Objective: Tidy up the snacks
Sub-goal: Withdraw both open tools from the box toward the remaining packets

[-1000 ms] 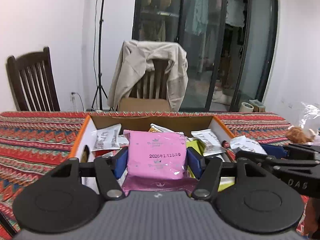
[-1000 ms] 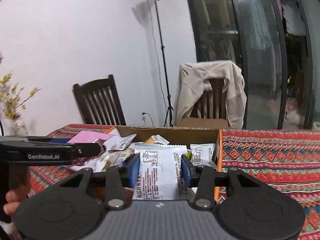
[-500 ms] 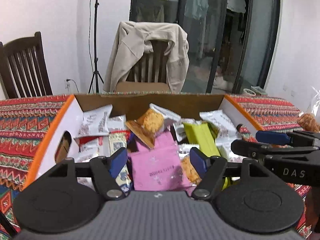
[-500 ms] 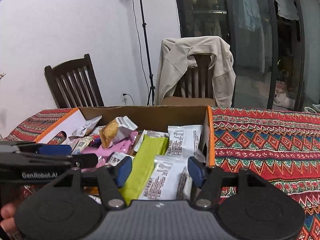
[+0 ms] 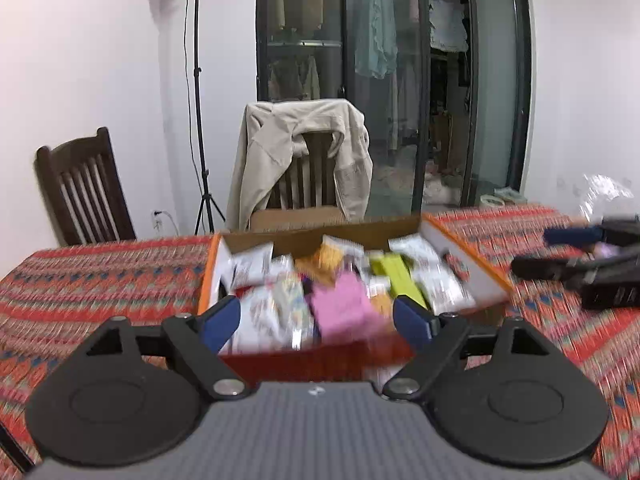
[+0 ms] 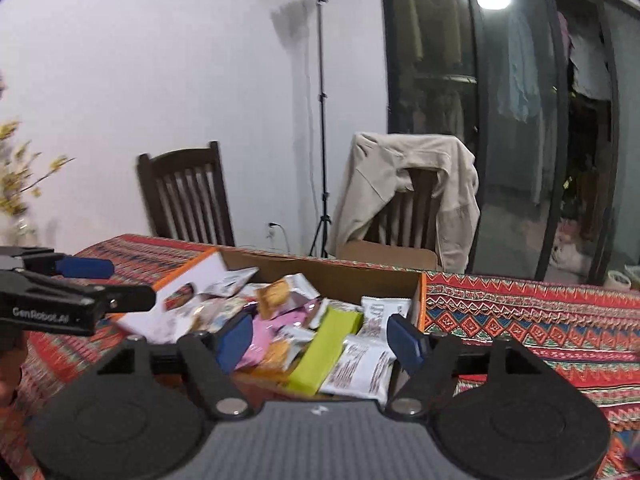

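An open cardboard box with orange edges (image 5: 464, 258) sits on the patterned tablecloth and holds several snack packets. Among them are a pink packet (image 5: 340, 312), a lime-green bar (image 5: 394, 276) and white packets (image 5: 436, 276). My left gripper (image 5: 316, 322) is open and empty, hovering just in front of the box. In the right wrist view the same box (image 6: 421, 300) shows the green bar (image 6: 328, 346), a white packet (image 6: 360, 368) and an orange snack (image 6: 276, 294). My right gripper (image 6: 320, 340) is open and empty over the box's near edge.
The red patterned tablecloth (image 5: 100, 276) covers the table. A chair draped with a beige jacket (image 5: 304, 160) stands behind the box, a dark wooden chair (image 5: 80, 188) to the left, a light stand (image 5: 198, 100) between. A crinkled plastic bag (image 5: 604, 196) lies far right.
Both grippers let go of their packets, the pink one and the white one, which now lie in the box. Both have pulled back and up from the box, jaws open wider.
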`<state>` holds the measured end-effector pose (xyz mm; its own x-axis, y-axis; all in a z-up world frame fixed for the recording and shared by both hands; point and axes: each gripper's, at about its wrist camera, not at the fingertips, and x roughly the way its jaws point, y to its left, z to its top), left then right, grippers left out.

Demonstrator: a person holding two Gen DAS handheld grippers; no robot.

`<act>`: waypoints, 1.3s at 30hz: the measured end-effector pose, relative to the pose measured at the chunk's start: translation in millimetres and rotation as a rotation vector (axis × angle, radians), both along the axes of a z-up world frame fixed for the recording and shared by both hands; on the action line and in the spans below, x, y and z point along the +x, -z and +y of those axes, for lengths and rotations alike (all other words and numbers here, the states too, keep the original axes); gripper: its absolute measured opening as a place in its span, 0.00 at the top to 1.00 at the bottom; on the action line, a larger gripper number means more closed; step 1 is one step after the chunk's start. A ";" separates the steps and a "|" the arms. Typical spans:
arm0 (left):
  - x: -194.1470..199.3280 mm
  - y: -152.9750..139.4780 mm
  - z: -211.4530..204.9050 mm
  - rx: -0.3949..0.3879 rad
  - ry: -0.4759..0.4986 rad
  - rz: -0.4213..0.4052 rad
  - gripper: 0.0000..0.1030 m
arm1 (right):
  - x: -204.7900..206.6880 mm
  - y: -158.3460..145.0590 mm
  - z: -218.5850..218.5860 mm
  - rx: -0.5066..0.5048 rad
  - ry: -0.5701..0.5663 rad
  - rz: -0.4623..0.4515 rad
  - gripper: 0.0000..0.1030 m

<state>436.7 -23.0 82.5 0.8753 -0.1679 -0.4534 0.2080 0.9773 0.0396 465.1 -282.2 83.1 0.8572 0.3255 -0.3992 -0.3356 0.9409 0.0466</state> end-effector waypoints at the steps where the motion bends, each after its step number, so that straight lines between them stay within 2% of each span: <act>1: -12.3 3.3 2.0 0.010 0.002 0.004 0.17 | -12.3 -2.3 -0.4 -0.007 -0.003 -0.004 0.25; 5: -71.9 17.1 9.0 0.049 -0.021 0.000 0.15 | -68.5 -6.2 -3.5 -0.021 -0.015 -0.010 0.23; 11: -144.2 37.2 25.3 -0.049 -0.092 0.040 0.12 | -141.6 8.9 -0.5 -0.027 -0.013 0.010 0.21; 15: -179.1 52.3 31.8 -0.080 -0.127 0.081 0.12 | -184.1 30.6 4.8 -0.029 0.012 0.049 0.20; 21: -209.1 71.9 34.7 -0.041 -0.160 0.122 0.12 | -233.2 73.0 13.9 -0.006 -0.004 0.153 0.20; 24: -218.8 76.8 36.1 -0.071 -0.157 0.144 0.12 | -248.9 85.1 16.8 0.029 0.012 0.190 0.20; 30: -232.6 75.1 36.1 -0.083 -0.150 0.125 0.12 | -268.9 87.9 20.3 0.033 0.026 0.185 0.20; 39: -235.2 74.8 39.9 -0.100 -0.166 0.127 0.12 | -270.7 85.1 23.0 0.035 0.038 0.174 0.20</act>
<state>201.5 16.8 7.7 0.8315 -0.0759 -0.5503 0.0409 0.9963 -0.0756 194.3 -259.2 -2.0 0.7879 0.3104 -0.5318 -0.2839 0.9495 0.1336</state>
